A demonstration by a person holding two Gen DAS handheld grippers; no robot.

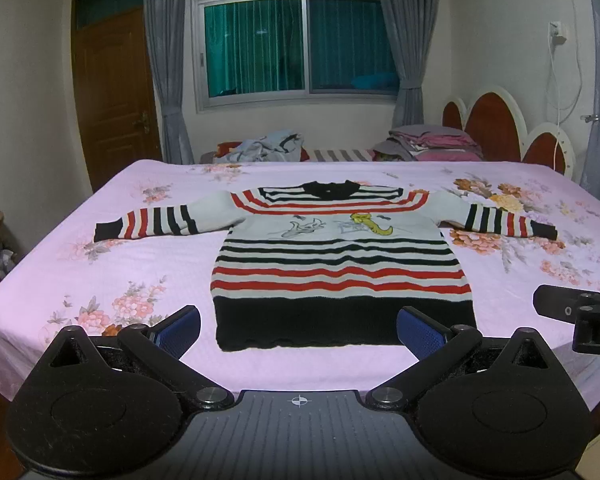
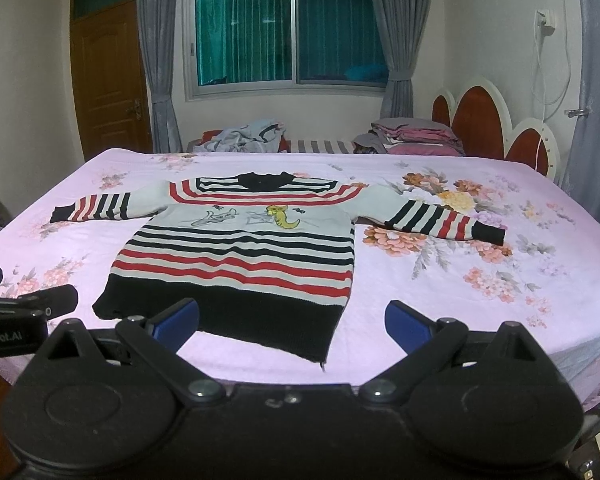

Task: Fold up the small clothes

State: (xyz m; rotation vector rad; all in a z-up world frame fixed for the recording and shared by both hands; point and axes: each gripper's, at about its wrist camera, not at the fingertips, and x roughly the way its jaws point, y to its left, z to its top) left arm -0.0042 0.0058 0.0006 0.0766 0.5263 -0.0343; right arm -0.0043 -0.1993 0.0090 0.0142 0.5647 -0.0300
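Both my grippers hover wide open and empty — left gripper [image 1: 298,330] over the black hem, right gripper [image 2: 292,326] near its corner — above the striped sweater [image 1: 340,256] spread flat, sleeves out, on the floral bedsheet [image 1: 140,272].

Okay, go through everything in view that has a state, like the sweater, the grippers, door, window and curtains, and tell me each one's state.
Striped knit sweater: spread flat, front up, sleeves out, unfolded.
Left gripper: open, empty, short of the black hem.
Right gripper: open, empty.
Brown wooden door: closed.
Sliding window: looks shut.
Grey curtains: drawn aside.
Pile of clothes: crumpled, unfolded.
Pink bedding stack: folded.
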